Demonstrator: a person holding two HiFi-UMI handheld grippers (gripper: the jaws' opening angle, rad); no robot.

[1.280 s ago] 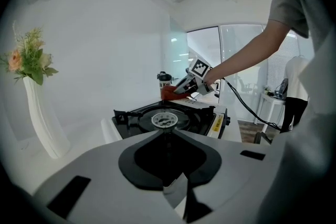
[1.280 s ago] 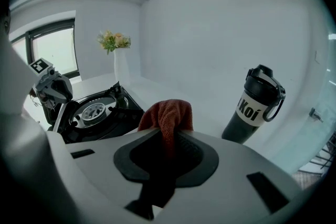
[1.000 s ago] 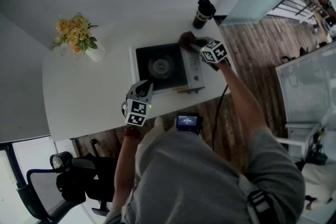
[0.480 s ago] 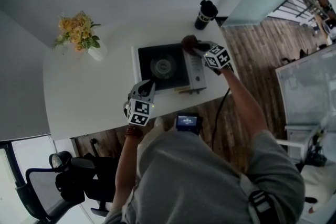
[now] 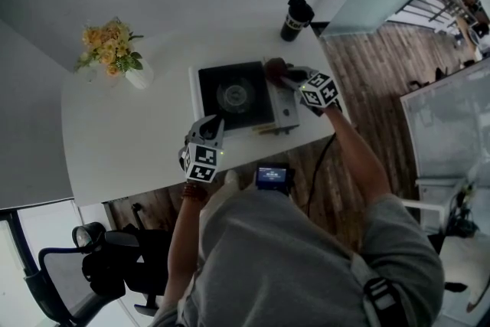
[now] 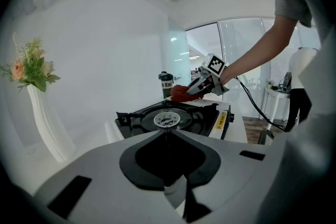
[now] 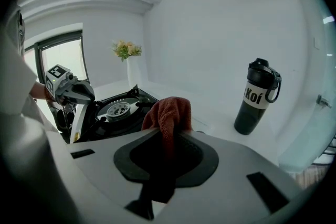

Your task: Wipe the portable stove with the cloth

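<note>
The portable stove (image 5: 233, 96), white with a black burner top, stands on the white table (image 5: 122, 142). My right gripper (image 5: 285, 76) is shut on a reddish-brown cloth (image 5: 273, 69), which rests at the stove's far right corner by the control panel. In the right gripper view the cloth (image 7: 169, 113) bunches up out of the jaws with the stove (image 7: 118, 110) to its left. My left gripper (image 5: 217, 123) is shut on nothing at the stove's near left corner; whether it touches the stove (image 6: 168, 118) I cannot tell. The left gripper view shows the cloth (image 6: 180, 93) beyond the burner.
A dark bottle (image 5: 295, 19) stands on the table behind the stove's right corner. A white vase of yellow flowers (image 5: 113, 50) sits at the far left. The table's near edge runs just below the stove, with an office chair (image 5: 99, 264) on the wooden floor beyond it.
The right gripper has slid the cloth a little toward me, from behind the stove's far right corner onto its right side. The left gripper has stayed put.
</note>
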